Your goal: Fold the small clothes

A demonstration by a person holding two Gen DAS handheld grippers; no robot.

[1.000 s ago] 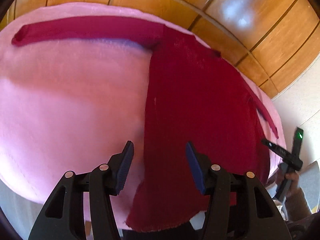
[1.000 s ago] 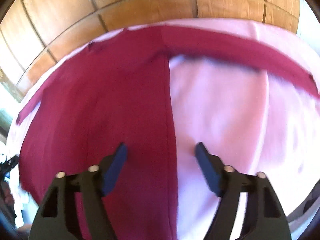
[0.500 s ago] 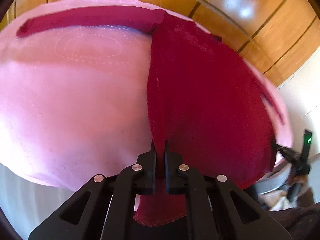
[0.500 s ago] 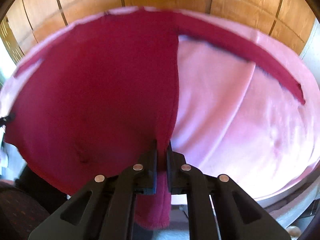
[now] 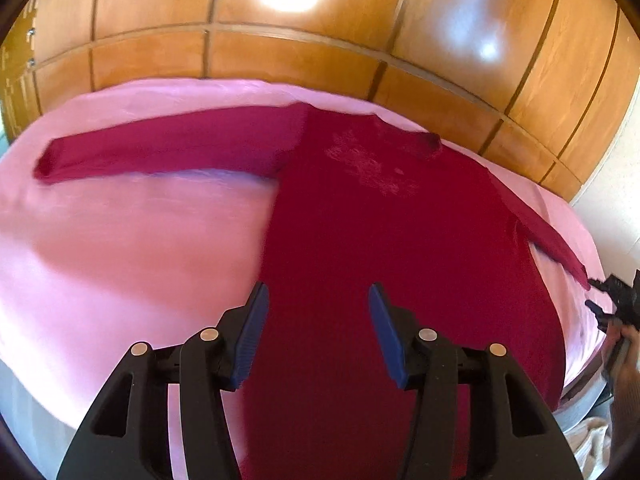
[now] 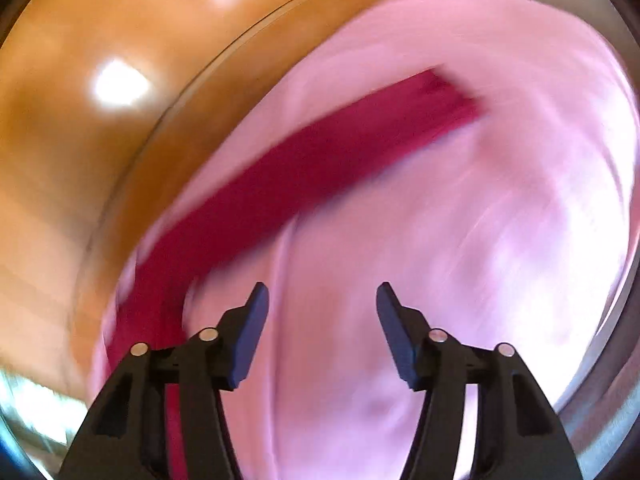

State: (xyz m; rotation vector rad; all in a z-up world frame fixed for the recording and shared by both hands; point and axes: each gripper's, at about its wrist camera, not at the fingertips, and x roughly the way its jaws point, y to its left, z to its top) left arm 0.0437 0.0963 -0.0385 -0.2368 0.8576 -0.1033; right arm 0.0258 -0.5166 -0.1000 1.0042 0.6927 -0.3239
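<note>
My dark red long-sleeved knit top (image 5: 360, 248) lies flat on the pink cloth-covered round table (image 5: 120, 248), its body running from the near edge toward the wood-panelled wall (image 5: 280, 56), with 2 sleeves stretched out sideways. My left gripper (image 5: 316, 320) is opening above the hem, gripping nothing. My right gripper (image 6: 322, 316) is opening over bare pink cloth; that view is blurred.

Blurred crimson sleeve (image 6: 320, 168) crosses pink cover (image 6: 500, 240).
</note>
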